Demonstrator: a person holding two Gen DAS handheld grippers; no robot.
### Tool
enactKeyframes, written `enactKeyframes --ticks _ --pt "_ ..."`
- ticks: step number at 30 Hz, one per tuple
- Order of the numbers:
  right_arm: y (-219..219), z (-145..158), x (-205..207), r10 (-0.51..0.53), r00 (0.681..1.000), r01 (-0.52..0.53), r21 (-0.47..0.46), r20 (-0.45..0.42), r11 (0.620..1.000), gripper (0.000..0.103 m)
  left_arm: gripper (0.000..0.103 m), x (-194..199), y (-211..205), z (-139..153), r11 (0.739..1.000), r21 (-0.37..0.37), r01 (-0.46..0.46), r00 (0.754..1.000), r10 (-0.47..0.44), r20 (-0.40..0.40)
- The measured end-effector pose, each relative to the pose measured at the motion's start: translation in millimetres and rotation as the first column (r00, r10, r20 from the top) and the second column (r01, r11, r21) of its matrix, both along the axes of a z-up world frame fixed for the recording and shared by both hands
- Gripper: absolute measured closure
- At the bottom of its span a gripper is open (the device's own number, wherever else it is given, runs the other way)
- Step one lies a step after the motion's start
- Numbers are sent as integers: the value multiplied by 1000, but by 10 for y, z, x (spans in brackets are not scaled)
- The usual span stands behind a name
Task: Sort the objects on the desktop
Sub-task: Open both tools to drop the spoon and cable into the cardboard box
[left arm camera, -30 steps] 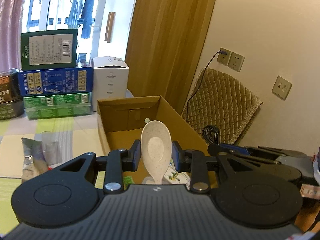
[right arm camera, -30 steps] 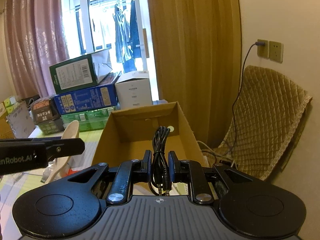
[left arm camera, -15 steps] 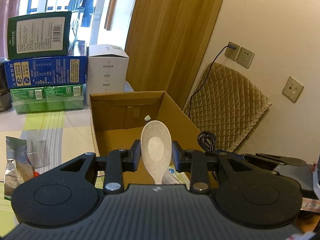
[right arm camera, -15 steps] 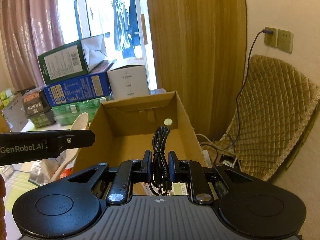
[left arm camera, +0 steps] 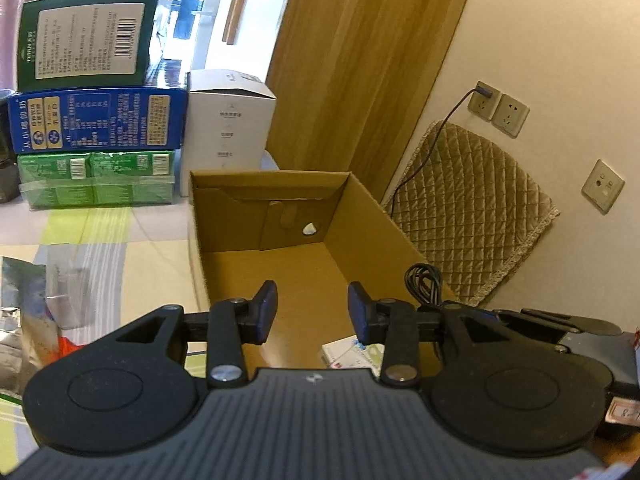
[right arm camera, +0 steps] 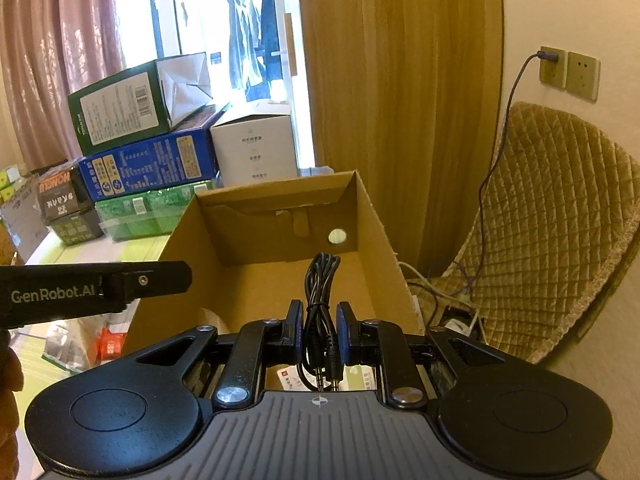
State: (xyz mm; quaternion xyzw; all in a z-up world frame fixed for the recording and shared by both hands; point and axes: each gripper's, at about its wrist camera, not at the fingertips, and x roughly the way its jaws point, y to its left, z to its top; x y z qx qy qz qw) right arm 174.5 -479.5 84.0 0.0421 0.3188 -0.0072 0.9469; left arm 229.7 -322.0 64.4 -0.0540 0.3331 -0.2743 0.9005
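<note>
"GenRobot.AI" is printed in pale letters along the side of the left gripper [right arm camera: 92, 292], which reaches in from nine o'clock in the right wrist view. From its own camera, the left gripper [left arm camera: 312, 312] has its jaws spread wide with nothing between them, poised over the near end of the open cardboard box [left arm camera: 360, 216].

The right gripper [right arm camera: 318, 330] is clamped on a bundled black cable [right arm camera: 320, 292]. The bundle's long axis runs straight along the fingers: its looped end points to twelve o'clock, toward the box's far wall, and its two metal jack plugs [right arm camera: 328, 378] point back to six o'clock, toward the camera. The cable hangs above the near part of the box interior, not touching the cardboard floor as far as I can tell.

On the box floor, beneath the grippers, lies a white and green card [left arm camera: 352, 354] with small print too fine to read.

Beyond the box at eleven o'clock is a stack of cartons. The green carton [left arm camera: 86, 38] on top carries a white label with a barcode and dense text, and a brand word down its edge that I cannot make out. Under it, the blue carton [left arm camera: 100, 122] bears yellow panels and Chinese characters. A white box [left arm camera: 228, 128] stands just beside them with faint grey print. In the right wrist view a dark box [right arm camera: 60, 196] at nine o'clock shows orange lettering, upside down.
</note>
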Motion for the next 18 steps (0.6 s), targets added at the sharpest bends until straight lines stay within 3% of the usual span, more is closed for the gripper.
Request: enactKeyframes --ticks 18 --pt "175 -12 97 43 999 -43 14 -10 999 89 69 -43 292 86 999 24 -28 999 27 32"
